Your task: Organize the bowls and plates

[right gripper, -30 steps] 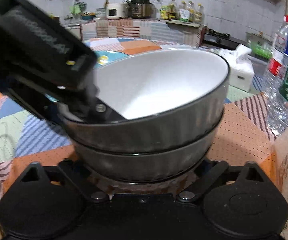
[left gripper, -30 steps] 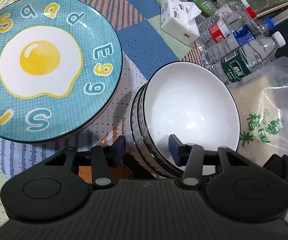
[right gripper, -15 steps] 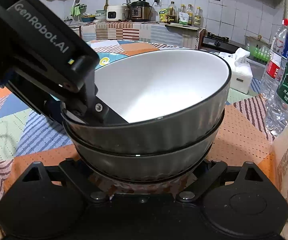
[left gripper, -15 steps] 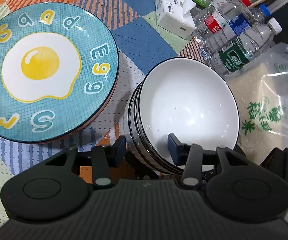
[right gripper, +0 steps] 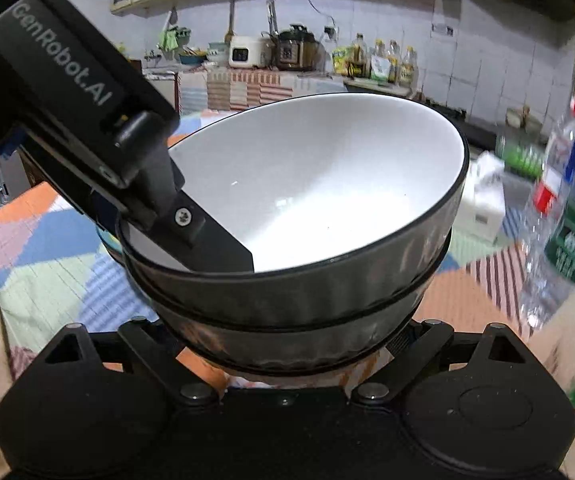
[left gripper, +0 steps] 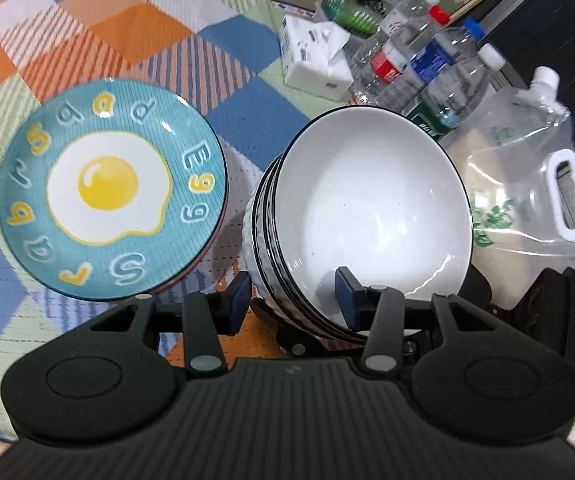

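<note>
My left tongs point(left gripper: 293, 294) stay clenched on the stacked bowls point(left gripper: 367, 216), now raised higher; the egg plate point(left gripper: 107, 192) at nine o'clock has shrunk. Right tongs point(right gripper: 287, 344): grip unclear.

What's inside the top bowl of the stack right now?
The top bowl holds no food. One finger of the left gripper reaches inside over the rim. That finger covers part of the inner wall, and the bowls beneath have hidden interiors.
</note>
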`<state>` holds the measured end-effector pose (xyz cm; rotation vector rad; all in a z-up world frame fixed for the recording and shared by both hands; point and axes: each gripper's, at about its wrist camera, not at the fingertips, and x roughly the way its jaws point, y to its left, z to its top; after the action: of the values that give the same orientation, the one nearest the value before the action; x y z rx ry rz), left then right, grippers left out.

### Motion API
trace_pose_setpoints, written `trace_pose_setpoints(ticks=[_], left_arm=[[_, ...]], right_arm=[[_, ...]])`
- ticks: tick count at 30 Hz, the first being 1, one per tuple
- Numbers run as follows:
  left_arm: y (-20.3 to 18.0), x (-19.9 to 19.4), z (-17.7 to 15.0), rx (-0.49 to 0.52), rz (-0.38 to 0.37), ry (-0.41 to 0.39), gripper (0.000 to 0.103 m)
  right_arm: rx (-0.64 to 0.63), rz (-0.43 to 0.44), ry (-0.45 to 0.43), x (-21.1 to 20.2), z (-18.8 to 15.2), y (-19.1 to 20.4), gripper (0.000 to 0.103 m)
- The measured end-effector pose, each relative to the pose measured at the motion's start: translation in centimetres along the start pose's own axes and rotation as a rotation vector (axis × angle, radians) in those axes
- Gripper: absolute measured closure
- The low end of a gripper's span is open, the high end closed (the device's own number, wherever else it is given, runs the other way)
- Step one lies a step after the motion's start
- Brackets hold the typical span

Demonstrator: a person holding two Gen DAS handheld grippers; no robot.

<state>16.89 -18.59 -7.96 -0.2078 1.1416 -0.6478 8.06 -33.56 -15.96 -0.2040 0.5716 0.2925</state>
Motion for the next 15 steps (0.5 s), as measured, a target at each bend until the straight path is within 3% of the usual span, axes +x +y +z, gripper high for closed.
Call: trace_pose_setpoints(ticks=[15], left_arm=[[2.0, -8.2, 1.8, 0.019, 0.05, -0.081, 0.059]], right_arm=[[-0.041, 0.034, -0.072, -1.6, 6.5, 3.7, 0.007]])
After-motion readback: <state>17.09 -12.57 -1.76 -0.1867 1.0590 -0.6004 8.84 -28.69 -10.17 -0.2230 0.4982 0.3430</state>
